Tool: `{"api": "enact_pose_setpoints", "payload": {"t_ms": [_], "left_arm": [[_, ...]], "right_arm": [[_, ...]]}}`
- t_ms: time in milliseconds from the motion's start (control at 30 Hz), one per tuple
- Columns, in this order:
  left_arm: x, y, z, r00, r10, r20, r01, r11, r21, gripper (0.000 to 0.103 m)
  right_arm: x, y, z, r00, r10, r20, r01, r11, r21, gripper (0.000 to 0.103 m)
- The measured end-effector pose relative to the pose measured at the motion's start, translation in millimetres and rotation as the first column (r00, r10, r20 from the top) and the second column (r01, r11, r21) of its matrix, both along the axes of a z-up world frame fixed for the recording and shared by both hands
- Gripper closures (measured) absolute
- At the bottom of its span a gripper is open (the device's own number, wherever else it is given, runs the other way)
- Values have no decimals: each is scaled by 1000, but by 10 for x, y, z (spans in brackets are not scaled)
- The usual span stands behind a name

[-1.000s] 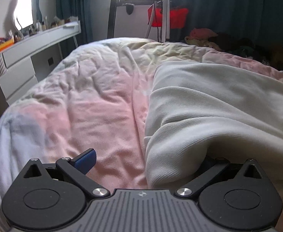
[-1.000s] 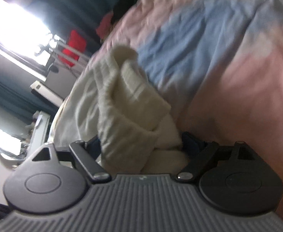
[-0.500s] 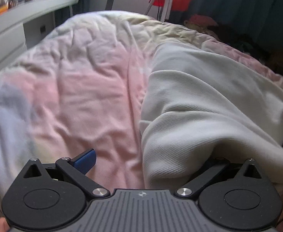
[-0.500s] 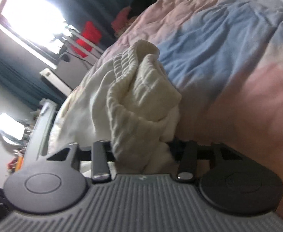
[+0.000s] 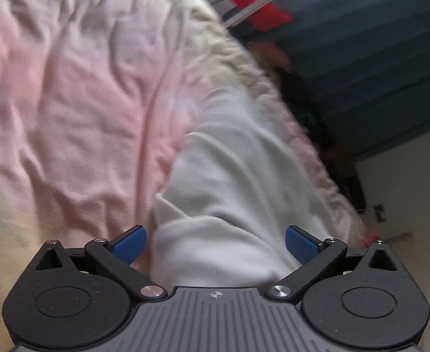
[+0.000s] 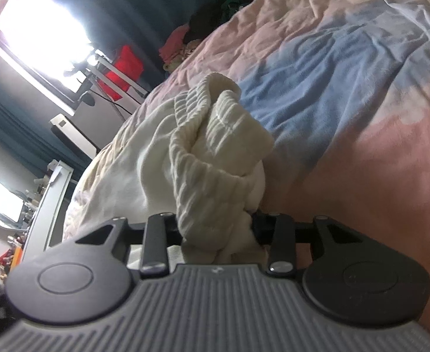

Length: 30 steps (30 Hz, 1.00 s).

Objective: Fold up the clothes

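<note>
1. So the left gripper (image 5: 215,242) has its jaws spread wide but closing in, with a fold of the white garment (image 5: 244,176) sitting between the blue pads (image 5: 128,242), not squeezed.
2. Right gripper (image 6: 217,228) is pinching a bunched ribbed part of it, jaws closing a bit more.
3. Garment lies on the bed (image 5: 68,102) (pink and blue cover), centre to lower middle in both views.

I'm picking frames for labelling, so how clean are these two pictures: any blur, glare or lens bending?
Left wrist view: motion blur smears the white garment and pink bedcover; only the gripper body stays crisp. Right wrist view: sharper on the garment's ribbed cuff, but the window is blown out, the room beside it dark. Both show fisheye curving and tilt.
</note>
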<state>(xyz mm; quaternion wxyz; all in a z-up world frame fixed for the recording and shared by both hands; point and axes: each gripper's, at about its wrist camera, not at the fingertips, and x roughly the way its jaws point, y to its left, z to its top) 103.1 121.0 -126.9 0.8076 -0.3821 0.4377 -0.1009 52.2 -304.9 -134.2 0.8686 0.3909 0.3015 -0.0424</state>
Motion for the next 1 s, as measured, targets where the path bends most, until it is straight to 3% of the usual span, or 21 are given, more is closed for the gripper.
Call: {"api": "enact_pose_setpoints", "payload": {"t_ms": [133, 200, 233, 267, 367, 533, 633, 733, 1000], "left_arm": [[112, -131, -40, 999, -43, 2, 43, 998, 44, 22], [76, -180, 50, 998, -45, 43, 41, 995, 86, 33], [42, -186, 85, 997, -38, 59, 33, 995, 91, 44], [13, -176, 117, 997, -32, 75, 26, 996, 85, 53], [-96, -178, 284, 990, -34, 137, 26, 998, 60, 67], [-115, -481, 706, 971, -99, 219, 92, 995, 43, 71], [45, -885, 935, 959, -140, 245, 136, 990, 34, 73], [303, -1425, 1116, 951, -165, 261, 158, 986, 46, 74], [1684, -2935, 1308, 936, -206, 286, 215, 977, 1, 74]], "right_arm": [[5, 38, 19, 1000, -6, -5, 6, 1000, -20, 63], [-1, 54, 45, 1000, -7, -6, 7, 1000, -28, 63], [-17, 60, 88, 1000, -4, -6, 4, 1000, -25, 63], [-41, 74, 155, 1000, 3, -1, -3, 1000, -25, 63], [-133, 91, 385, 999, 15, 32, -15, 1000, -9, 64], [-333, -168, 838, 994, 14, 113, -16, 1000, 20, 64], [-342, -548, 1062, 990, -12, 137, 7, 999, 36, 64], [-233, -937, 1309, 986, -38, 161, 41, 999, -16, 64], [475, -2165, 1744, 965, -169, 202, 187, 980, -72, 65]]}}
